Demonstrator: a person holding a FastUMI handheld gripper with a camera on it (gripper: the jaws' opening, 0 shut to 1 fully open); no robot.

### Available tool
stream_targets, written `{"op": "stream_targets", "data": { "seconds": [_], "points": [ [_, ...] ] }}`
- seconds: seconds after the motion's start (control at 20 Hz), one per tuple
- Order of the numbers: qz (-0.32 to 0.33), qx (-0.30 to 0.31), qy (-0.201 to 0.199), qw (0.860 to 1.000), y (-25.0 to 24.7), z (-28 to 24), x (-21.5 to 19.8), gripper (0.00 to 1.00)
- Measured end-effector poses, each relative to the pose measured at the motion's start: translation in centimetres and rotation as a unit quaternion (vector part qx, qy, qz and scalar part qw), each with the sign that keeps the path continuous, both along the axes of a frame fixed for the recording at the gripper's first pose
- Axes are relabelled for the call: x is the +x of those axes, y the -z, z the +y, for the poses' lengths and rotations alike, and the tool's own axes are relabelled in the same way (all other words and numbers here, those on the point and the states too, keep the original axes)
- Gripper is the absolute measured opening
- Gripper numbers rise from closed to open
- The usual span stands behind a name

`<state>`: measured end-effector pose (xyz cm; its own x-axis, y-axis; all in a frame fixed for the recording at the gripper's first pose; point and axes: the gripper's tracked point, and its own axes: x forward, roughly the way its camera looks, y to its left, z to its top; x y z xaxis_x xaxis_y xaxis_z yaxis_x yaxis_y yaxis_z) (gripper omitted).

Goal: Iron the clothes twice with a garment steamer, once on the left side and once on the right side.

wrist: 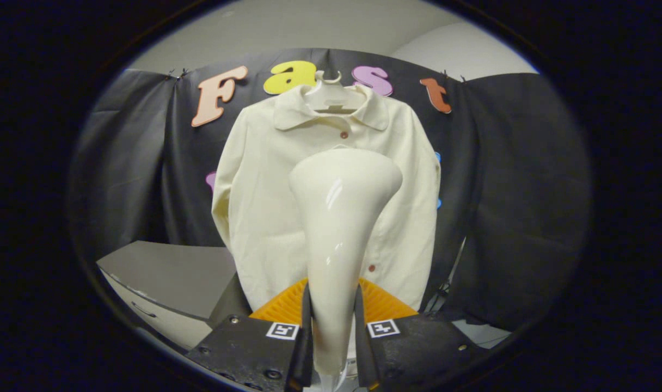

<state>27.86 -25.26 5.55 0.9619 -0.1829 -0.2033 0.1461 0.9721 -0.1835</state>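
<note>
A cream collared shirt (265,196) with small red buttons hangs on a white hanger (331,95) in front of the black cloth wall. My gripper (332,326) is shut on the handle of a glossy cream garment steamer (339,218), both fingers pressing its narrow neck. The steamer's wide head points up at the middle of the shirt's chest, just below the collar, and hides the shirt's button line there. Whether the head touches the fabric I cannot tell.
A grey cabinet top (167,272) with a white front stands low, to the left of the shirt's hem. Black cloth drapes hang on both sides of the shirt. A thin cable or rod (455,264) runs down past the shirt's right edge.
</note>
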Motion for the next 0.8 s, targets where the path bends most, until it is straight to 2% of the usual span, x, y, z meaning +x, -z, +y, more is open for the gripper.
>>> {"op": "stream_targets", "data": {
  "seconds": [0.15, 0.45, 0.7, 0.8],
  "points": [
    [-0.015, -0.006, 0.005, 1.0, -2.0, -1.3, 1.3, 0.32],
    [-0.041, -0.011, 0.047, 0.998, -5.5, -6.8, 3.9, 0.31],
    [-0.096, 0.023, 0.089, 0.991, -8.7, -11.4, 6.8, 0.31],
    [-0.104, 0.031, 0.083, 0.991, -9.0, -12.0, 8.1, 0.31]
  ]
}}
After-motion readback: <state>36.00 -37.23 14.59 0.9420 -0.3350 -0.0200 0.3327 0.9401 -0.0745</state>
